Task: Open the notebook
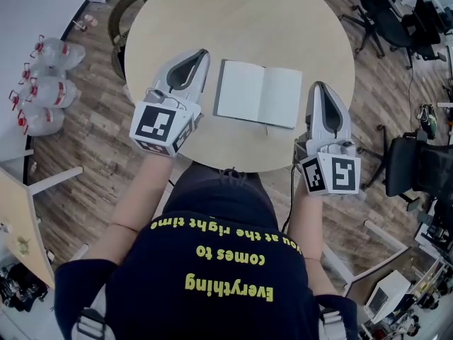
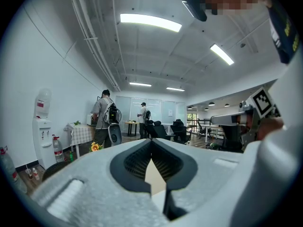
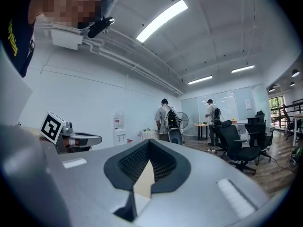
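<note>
Lying open and flat, the notebook [image 1: 258, 93] sits in the middle of the round surface [image 1: 241, 20]. The left tool [image 1: 203, 55] is at its nine o'clock and the right tool [image 1: 320, 86] at its three o'clock. Both are shut tight, holding nothing. The opening looks done. Next, the tools only need to move away.

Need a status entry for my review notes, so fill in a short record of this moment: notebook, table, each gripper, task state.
notebook: lies open, blank pages up
table: round, light wood, notebook near its front edge
left gripper: jaws shut, nothing between them, left of the notebook
right gripper: jaws shut, nothing between them, right of the notebook
task state: notebook already open
</note>
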